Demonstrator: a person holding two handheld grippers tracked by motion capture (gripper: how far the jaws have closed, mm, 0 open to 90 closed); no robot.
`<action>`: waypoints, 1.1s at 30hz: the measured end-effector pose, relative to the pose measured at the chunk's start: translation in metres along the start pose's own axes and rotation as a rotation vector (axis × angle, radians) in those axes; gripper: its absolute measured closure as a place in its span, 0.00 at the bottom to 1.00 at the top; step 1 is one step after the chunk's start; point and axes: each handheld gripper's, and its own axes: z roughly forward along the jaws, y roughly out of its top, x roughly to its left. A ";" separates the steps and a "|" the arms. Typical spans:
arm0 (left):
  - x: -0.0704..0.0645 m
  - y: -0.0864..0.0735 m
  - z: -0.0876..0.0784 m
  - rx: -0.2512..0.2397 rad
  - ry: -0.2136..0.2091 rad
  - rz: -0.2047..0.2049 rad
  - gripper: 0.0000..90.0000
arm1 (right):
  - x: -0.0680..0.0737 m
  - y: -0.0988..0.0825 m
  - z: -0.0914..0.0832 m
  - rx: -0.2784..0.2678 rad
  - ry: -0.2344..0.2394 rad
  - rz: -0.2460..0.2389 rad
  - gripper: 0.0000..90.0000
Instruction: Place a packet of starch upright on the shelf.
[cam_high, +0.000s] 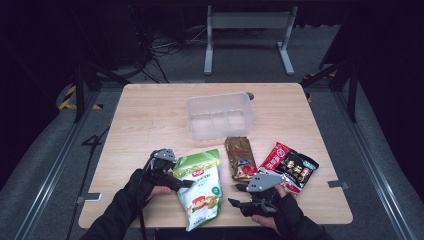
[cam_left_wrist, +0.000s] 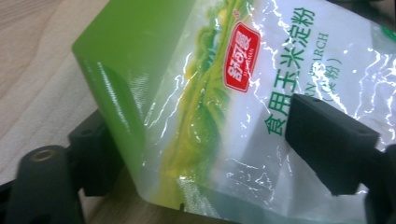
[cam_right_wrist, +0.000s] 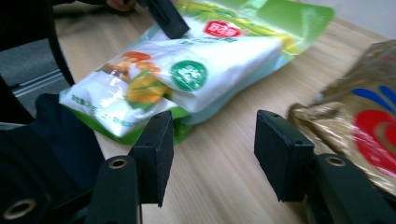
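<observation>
Your left hand-held gripper (cam_high: 186, 184) has its jaws around the green bag (cam_high: 200, 187) near the desk's (cam_high: 150, 115) front edge, not yet pinching. Your right hand-held gripper (cam_high: 238, 195) is open with nothing in it.

I see the starch bag (cam_high: 200, 187) at six o'clock on the table (cam_high: 150, 115), the plastic bin (cam_high: 220, 116) at twelve, the foil packet (cam_high: 240, 157) and snack packet (cam_high: 290, 167) toward four o'clock.

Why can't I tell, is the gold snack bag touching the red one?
Apart. The high view shows a strip of bare table between the gold bag and the red bag, plainly.
</observation>
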 end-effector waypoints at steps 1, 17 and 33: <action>0.000 0.000 0.000 -0.001 0.000 -0.002 0.25 | 0.001 0.001 0.003 0.003 0.003 0.002 0.55; 0.003 -0.002 -0.006 -0.043 0.036 -0.034 0.86 | 0.010 0.007 0.039 0.069 0.021 0.006 0.51; -0.011 0.011 -0.016 -0.123 0.121 -0.013 0.98 | 0.009 0.003 0.045 0.100 -0.004 0.002 0.54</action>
